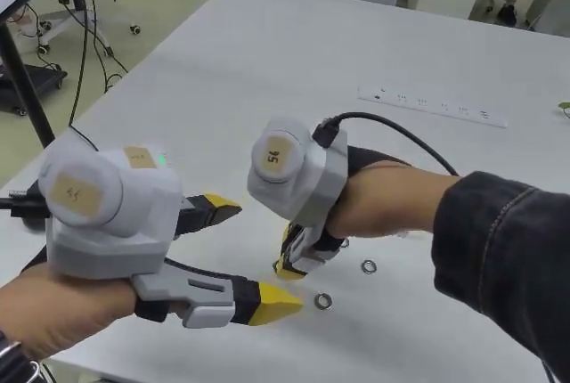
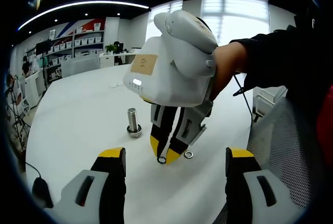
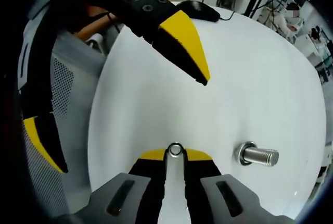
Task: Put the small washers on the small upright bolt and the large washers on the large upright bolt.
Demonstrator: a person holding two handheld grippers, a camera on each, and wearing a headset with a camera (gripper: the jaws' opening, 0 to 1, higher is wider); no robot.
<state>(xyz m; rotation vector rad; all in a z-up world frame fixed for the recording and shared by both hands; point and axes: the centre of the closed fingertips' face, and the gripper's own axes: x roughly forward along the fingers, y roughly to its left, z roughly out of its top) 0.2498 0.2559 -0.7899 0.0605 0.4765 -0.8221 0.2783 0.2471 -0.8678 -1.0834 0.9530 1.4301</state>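
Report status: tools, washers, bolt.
Left tool open. Right tool shut on washer. Bolt upright close by, seated washer at base. Two loose washers on table.

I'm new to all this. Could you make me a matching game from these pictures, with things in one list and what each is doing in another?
1 left gripper
2 right gripper
3 bolt
4 power strip

A pinching a washer
B lying near the table's far edge
C jaws open, holding nothing
D standing upright

Pairs: 1-C, 2-A, 3-D, 4-B
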